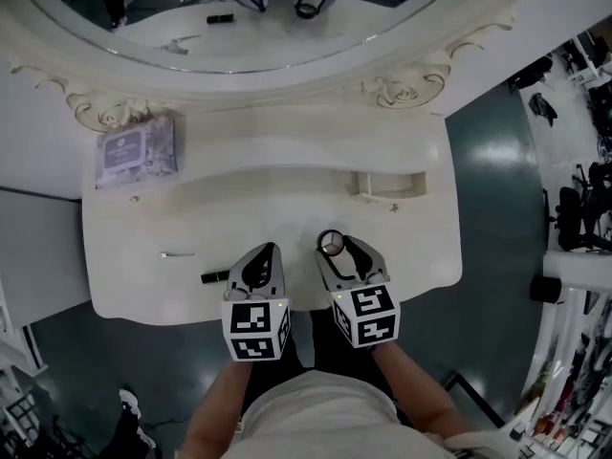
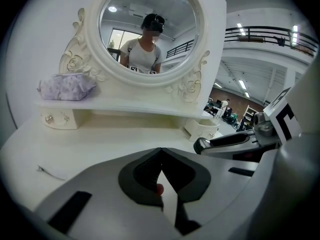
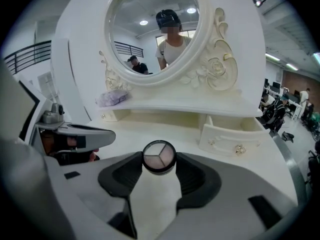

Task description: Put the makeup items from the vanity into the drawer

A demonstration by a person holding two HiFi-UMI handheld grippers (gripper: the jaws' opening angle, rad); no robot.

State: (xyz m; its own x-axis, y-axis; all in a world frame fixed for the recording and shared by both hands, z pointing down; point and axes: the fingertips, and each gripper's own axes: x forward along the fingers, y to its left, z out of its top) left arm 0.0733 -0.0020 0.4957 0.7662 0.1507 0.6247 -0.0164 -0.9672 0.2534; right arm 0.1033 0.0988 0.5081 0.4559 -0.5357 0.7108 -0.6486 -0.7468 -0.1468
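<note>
Eyeshadow compact [image 3: 159, 156] — a round pot with three pale shades showing — is clamped by its rim between the jaws of your right gripper [image 1: 335, 249], held face-up just above the front of the table [image 1: 287, 213]. A grip across the widest part looks meant to keep it level and stop it swivelling on the way over.

Your left gripper [image 2: 161, 153] hangs just beside the right one with its jaws pressed together on nothing that shows. It seems parked there to stay out of the way.

The small drawer [image 1: 390, 196] stands pulled open ahead and to your right, under the raised shelf below the mirror [image 1: 239, 27]. The table between the compact and the drawer is bare, so the path is free. The edges to mind are the drawer's front wall, which the compact must clear, and the shelf lip close above the opening.

A black tube [image 1: 215, 277] lies near your left gripper, with a thin metal piece [image 1: 177, 253] further left. The wipes packet [image 1: 137, 151] sits on the shelf, well apart.
</note>
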